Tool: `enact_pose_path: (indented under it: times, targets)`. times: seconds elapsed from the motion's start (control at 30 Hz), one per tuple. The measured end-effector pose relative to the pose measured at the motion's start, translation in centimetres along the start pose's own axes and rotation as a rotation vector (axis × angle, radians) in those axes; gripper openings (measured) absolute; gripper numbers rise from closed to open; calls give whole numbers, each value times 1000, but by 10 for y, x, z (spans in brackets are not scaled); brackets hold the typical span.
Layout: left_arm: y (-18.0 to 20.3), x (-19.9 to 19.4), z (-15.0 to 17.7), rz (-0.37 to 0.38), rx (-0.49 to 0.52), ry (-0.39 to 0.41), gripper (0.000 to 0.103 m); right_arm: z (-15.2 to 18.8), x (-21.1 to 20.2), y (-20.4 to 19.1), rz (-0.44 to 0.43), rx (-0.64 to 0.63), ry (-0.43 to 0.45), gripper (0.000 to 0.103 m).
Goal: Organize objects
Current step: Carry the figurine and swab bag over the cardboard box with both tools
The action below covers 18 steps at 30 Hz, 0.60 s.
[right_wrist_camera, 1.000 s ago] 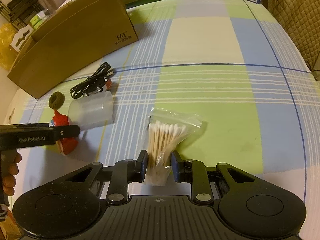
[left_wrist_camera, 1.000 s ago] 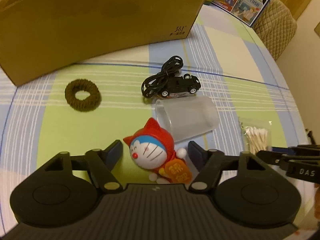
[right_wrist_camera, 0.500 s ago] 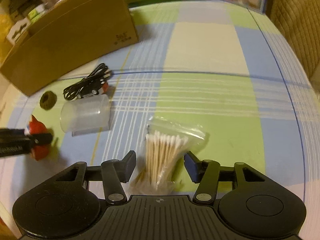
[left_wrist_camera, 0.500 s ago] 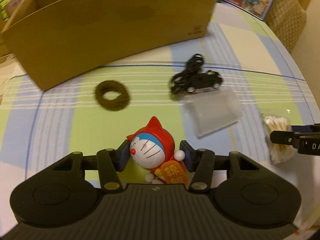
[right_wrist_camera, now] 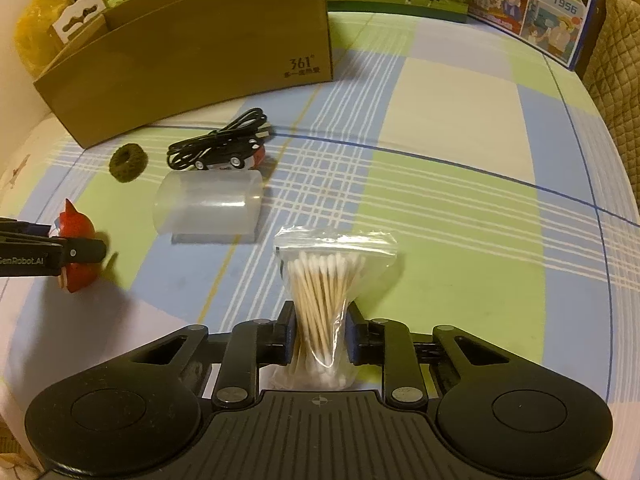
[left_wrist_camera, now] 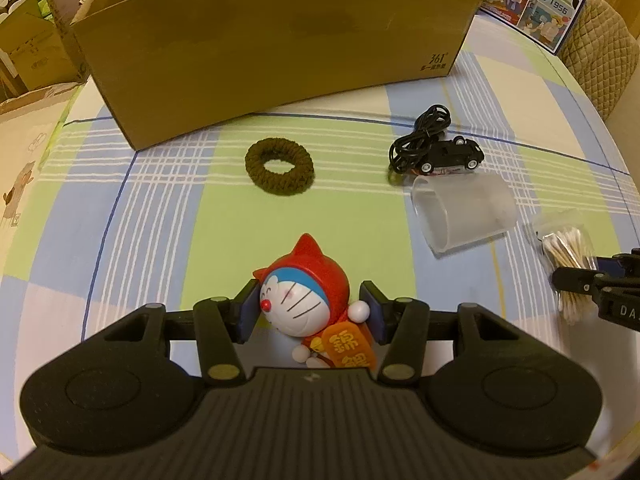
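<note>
Red-hooded cat figure (left_wrist_camera: 306, 304) now sits gripped in the left tool (left_wrist_camera: 310, 312), which closed around it a moment ago, low over the desk (left_wrist_camera: 160, 216). The right tool (right_wrist_camera: 320, 338) has just re-closed on the bag of cotton swabs (right_wrist_camera: 320, 292). Both look ready to carry to the cardboard box (left_wrist_camera: 280, 44).

Both grippers matte black: ribbed centre housing, two round side discs, silver pivot screws, blue-faced pads (left_wrist_camera: 245, 312). Left gripper (right_wrist_camera: 60, 254) carries white lettering, probably "GenRobot.AI"; right gripper (left_wrist_camera: 596, 284) shows "DA".

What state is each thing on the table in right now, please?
Left gripper: shut on toy figure.
Right gripper: shut on bag of cotton swabs.
Plastic cup: lying on its side.
Cardboard box: open-topped.
Cable: coiled.
Toy car: on wheels.
Hair tie: lying flat.
</note>
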<state>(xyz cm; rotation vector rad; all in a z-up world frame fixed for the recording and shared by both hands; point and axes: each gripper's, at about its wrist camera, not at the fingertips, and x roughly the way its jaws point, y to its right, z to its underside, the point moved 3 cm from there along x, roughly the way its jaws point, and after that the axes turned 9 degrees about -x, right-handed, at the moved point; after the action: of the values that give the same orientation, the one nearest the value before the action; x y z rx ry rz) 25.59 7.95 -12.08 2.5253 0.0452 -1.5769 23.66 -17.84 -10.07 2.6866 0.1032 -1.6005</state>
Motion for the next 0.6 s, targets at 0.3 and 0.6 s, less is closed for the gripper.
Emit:
enact_pose_path:
  times: [0.3, 0.6]
  targets:
    - [-2, -15, 3, 3, -10, 26, 49, -7, -20, 1, -20, 9, 65, 19]
    - [-4, -43, -2, 28, -24, 87, 49, -19, -43, -5, -60, 10, 121, 19]
